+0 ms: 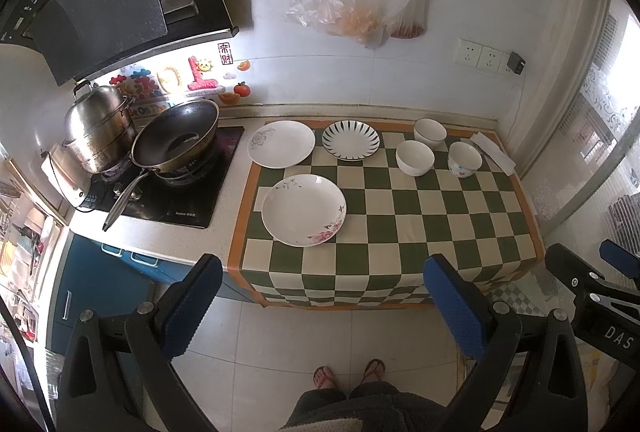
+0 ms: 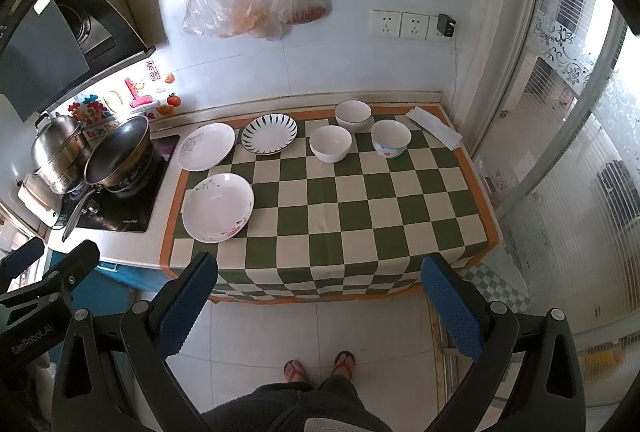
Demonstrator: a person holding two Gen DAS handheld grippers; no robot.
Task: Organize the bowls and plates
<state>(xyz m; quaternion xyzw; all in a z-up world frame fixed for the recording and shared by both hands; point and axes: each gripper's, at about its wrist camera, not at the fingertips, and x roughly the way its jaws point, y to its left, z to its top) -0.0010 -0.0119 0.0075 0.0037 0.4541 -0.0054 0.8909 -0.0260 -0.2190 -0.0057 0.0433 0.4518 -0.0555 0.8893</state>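
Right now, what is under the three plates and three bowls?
All sit on the green and cream checked cloth. The grey-flower plate overhangs its left edge onto the white counter. The surface beneath the cloth is covered, so unseen.

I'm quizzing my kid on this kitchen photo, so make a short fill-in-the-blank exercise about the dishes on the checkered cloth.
1. The cloth holds three plates and ____ bowls.
2. The striped plate sits between the grey-flower plate and the ____.
3. The plate nearest the viewer, the pink-flower plate, lies on the ____ side of the cloth.
4. Both hand-held grippers, left and right, are ____.

Missing words: three; bowls; left; open
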